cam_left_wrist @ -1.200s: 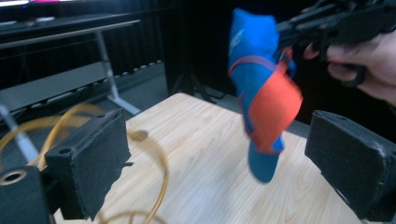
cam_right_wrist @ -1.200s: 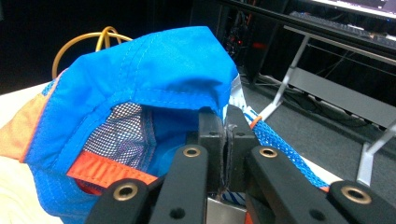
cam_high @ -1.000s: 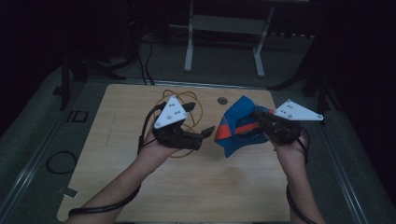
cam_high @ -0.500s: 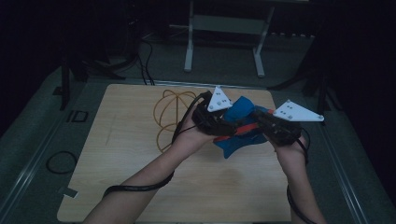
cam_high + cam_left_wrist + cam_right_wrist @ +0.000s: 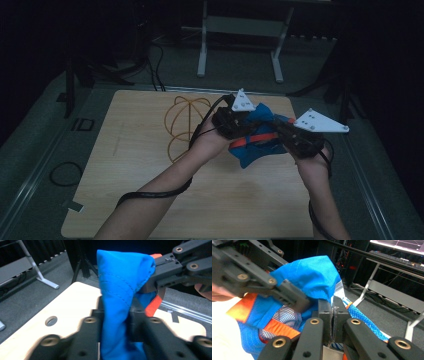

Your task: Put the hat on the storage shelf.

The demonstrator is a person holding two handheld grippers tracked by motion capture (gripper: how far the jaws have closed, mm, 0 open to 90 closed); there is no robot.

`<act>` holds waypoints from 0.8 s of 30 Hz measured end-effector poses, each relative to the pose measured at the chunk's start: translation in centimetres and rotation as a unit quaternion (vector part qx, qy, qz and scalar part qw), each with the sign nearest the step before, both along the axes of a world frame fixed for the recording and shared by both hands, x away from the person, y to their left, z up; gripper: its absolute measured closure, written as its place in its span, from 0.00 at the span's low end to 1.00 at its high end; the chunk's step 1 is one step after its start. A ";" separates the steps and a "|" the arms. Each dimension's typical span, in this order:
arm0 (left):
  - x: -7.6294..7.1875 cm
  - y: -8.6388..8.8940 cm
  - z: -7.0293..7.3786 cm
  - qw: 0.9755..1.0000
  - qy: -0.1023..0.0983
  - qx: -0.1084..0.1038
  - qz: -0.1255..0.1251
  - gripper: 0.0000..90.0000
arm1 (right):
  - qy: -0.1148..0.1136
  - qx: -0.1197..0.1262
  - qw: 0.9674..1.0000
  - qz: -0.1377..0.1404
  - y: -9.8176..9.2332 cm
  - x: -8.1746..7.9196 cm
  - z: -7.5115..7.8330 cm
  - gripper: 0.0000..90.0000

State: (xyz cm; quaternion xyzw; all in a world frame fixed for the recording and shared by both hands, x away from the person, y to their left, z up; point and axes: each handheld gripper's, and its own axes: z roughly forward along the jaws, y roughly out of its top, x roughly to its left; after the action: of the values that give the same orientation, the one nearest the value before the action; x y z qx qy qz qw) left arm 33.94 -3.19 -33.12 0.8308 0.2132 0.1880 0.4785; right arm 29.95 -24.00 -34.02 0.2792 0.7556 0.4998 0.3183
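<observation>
A blue fabric piece (image 5: 252,150) with orange bands and a white mesh panel (image 5: 284,315) hangs above the right half of the wooden table (image 5: 130,165), held between both grippers. My left gripper (image 5: 246,131) is shut on a fold of the blue cloth (image 5: 117,290), which bulges up between its jaws (image 5: 116,315). My right gripper (image 5: 280,127) is shut on the cloth's edge (image 5: 312,275) by a grey strip, with its jaws pressed together (image 5: 333,308). A blue braided cord (image 5: 362,317) runs off beside them. The two grippers almost touch.
Yellow cord loops (image 5: 182,120) lie on the table left of the grippers. A round hole (image 5: 51,320) sits near the table's far edge. A metal stand (image 5: 240,25) rises behind the table, and a black cable ring (image 5: 62,173) lies on the floor at left.
My left gripper has swung right, from beside the yellow loops to the blue cloth, and has shut on it. The right gripper has stayed put, holding the cloth.
</observation>
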 end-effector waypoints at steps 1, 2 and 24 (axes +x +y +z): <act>0.0 -0.2 0.0 1.000 -0.003 0.005 0.005 0.97 | 0.001 0.001 1.000 0.000 0.0 0.0 -0.1 0.98; 0.0 -0.4 0.0 1.000 -0.007 0.016 0.007 0.98 | 0.002 0.002 1.000 -0.003 0.1 0.0 -0.2 0.98; -1.5 -1.3 0.3 0.984 -0.148 0.079 0.051 0.99 | -0.006 0.056 0.998 0.032 -2.5 -3.7 -0.3 0.66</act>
State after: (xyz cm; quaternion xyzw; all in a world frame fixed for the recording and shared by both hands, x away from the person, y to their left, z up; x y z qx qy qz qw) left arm 32.47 -4.45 -32.86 0.8173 0.1660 0.3493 0.4272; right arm 26.22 -26.46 -34.31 0.2694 0.7331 0.5529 0.2905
